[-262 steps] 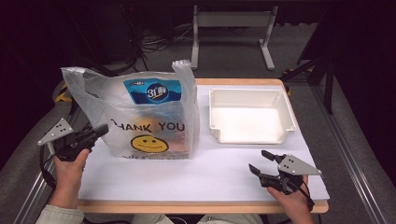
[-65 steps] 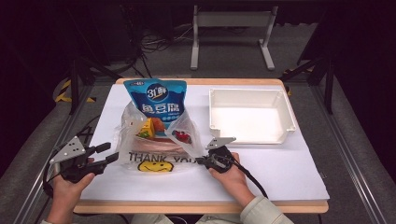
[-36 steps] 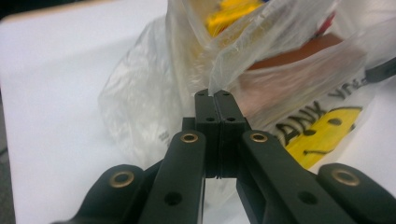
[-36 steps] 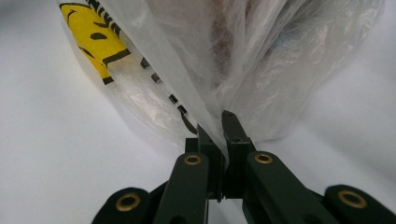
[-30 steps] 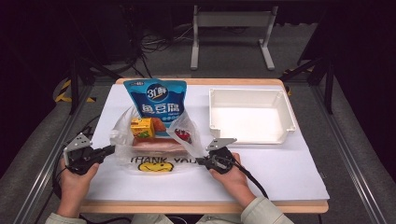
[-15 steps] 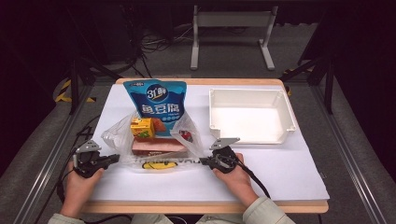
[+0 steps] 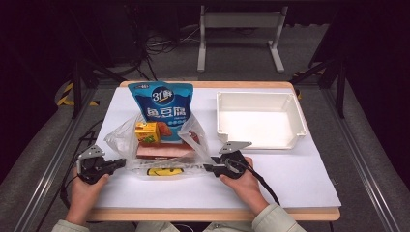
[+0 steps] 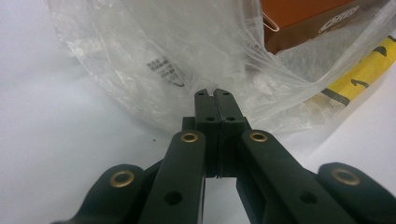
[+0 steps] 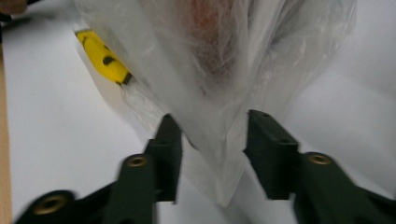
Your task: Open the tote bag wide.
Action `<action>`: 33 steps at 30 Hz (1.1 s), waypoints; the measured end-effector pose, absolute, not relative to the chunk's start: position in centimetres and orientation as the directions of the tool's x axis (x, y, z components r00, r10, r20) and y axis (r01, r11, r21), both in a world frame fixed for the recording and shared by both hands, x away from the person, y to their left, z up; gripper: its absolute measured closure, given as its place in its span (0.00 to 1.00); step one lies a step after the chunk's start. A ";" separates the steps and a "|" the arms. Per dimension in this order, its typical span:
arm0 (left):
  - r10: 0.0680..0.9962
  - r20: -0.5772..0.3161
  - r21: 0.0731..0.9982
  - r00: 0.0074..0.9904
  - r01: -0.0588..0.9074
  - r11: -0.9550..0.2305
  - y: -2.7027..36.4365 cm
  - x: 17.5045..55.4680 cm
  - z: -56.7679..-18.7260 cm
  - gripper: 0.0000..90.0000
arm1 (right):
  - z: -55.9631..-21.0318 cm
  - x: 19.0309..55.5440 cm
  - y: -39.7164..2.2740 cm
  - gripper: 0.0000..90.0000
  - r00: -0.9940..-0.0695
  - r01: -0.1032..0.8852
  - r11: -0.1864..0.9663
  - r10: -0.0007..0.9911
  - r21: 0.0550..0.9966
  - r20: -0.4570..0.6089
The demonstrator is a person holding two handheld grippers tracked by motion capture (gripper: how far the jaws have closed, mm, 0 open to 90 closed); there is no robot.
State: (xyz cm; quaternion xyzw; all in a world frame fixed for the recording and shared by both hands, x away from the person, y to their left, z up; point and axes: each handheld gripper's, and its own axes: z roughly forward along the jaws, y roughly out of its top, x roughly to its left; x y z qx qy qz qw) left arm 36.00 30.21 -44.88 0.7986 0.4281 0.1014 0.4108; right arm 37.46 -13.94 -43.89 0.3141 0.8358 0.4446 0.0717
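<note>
Plastic bag (image 7: 159,162): clear and thin, printed with a yellow smiley, pulled down flat on the white table (image 7: 290,174). Its long axis runs from one tool to the other, across the person's front; its mouth gapes upward, with the walls slumped around the contents.

Left tool (image 7: 117,163): jaws pressed tight together, tips at the bag's left edge. In the left gripper view the jaw tips (image 8: 213,96) meet against the crinkled film; whether a fold is pinched between them cannot be told.

Right tool (image 7: 207,168): jaws have just been opening. In the right gripper view a pointed fold of the bag (image 9: 219,140) hangs between the spread jaws (image 9: 212,149), the pads standing clear of it on both sides. Released.

Contents, ahead of both tools and between them:
- Blue pouch (image 7: 161,107), upright, printed face toward the person, standing at the bag's far side.
- Small yellow carton (image 7: 146,131), upright, just in front of the pouch.
- Brown box (image 7: 164,150), lying flat, long axis parallel to the bag's.

White tray (image 7: 300,128): beyond the right tool and off to its right, well apart from the bag.
</note>
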 end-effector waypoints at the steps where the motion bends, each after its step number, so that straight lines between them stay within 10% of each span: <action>1: 0.766 -0.190 0.746 0.614 0.598 -0.293 30.2 36.0 -44.9 1.00 | -43.6 37.4 -13.9 0.47 -0.795 0.453 0.393 0.584 0.800 0.163; 9: 0.742 -0.189 0.775 0.644 0.562 -0.290 30.4 35.7 -44.6 1.00 | -40.6 36.7 -13.8 0.27 -0.813 0.380 0.310 0.561 0.871 0.155; 33: 0.726 -0.192 0.775 0.660 0.556 -0.300 30.1 35.6 -44.7 1.00 | -34.7 36.6 -7.6 0.08 -0.795 0.239 0.286 0.606 0.928 0.018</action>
